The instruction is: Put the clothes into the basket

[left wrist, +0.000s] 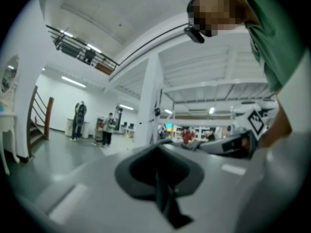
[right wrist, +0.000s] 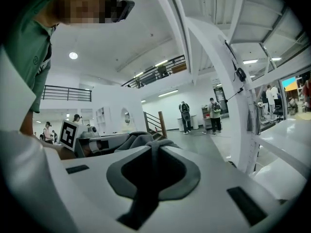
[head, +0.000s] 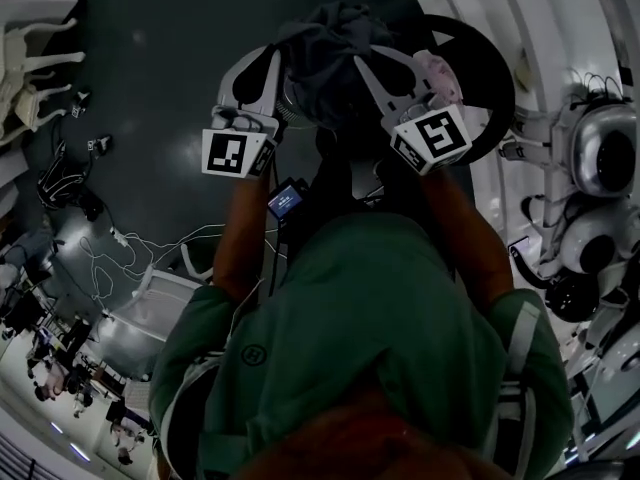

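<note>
In the head view a dark grey garment (head: 330, 43) hangs bunched between my two grippers, held up in front of the person's chest. My left gripper (head: 283, 68) is shut on its left side and my right gripper (head: 372, 68) on its right side. In the left gripper view the jaws (left wrist: 158, 152) are closed with a dark strip of the garment (left wrist: 167, 203) running between them. The right gripper view shows the same: jaws (right wrist: 154, 147) closed on dark cloth (right wrist: 143, 203), with more grey folds (right wrist: 136, 140) beyond the tips. A round black container (head: 485, 63), perhaps the basket, lies just right of the right gripper.
White round-fronted machines (head: 600, 148) line the right side. A white mesh crate (head: 150, 313) and loose cables (head: 110, 243) lie on the dark floor at the left. A pale pink piece (head: 440, 73) shows beside the right gripper. People stand far off in the hall (right wrist: 214, 113).
</note>
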{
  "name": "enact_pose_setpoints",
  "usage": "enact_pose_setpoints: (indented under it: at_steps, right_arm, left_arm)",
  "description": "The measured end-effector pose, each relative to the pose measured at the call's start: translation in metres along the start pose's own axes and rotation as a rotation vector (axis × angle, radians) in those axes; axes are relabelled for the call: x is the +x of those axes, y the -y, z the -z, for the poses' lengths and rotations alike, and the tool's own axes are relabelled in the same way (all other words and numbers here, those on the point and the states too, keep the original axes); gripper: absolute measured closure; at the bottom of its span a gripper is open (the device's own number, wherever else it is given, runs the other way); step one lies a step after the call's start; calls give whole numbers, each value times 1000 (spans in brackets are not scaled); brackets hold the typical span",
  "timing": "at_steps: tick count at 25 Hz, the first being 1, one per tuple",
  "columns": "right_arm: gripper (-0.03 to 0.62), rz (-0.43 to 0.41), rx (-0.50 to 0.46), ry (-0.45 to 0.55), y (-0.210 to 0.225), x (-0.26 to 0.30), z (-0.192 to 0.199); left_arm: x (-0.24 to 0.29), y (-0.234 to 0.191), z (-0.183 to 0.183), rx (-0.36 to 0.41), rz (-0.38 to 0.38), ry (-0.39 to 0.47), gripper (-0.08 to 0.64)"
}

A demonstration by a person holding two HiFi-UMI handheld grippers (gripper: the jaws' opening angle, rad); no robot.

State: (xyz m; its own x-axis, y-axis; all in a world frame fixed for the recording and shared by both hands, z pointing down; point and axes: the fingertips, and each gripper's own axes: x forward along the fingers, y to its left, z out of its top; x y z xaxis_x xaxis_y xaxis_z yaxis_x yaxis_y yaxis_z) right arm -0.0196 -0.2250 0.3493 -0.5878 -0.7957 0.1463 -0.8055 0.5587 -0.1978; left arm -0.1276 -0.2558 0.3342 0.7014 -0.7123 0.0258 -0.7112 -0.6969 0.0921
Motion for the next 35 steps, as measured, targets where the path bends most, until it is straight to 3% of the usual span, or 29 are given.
enact_pose_setpoints:
  at_steps: [6,13,17,24,35]
  right_arm:
    - [558,-70,12,-50,-36,32,17]
    - [558,-137,14,-143,-50,57,66]
    - [558,-188,31,-224,-70,68,96]
    - [558,-163,27,-288,-75,97,143]
    - [558,-149,52,-425,-72,112,211]
  left_arm:
    - [-42,-33,-1,-1,-58,33,552]
    - [-67,-58,46,4,-141,-82,552]
    - [-95,-70,77,-34,-187,-153,552]
    - [-110,-101,119,-65,-194,-198,552]
    - [-125,-109,185,-126,-210,-322,552]
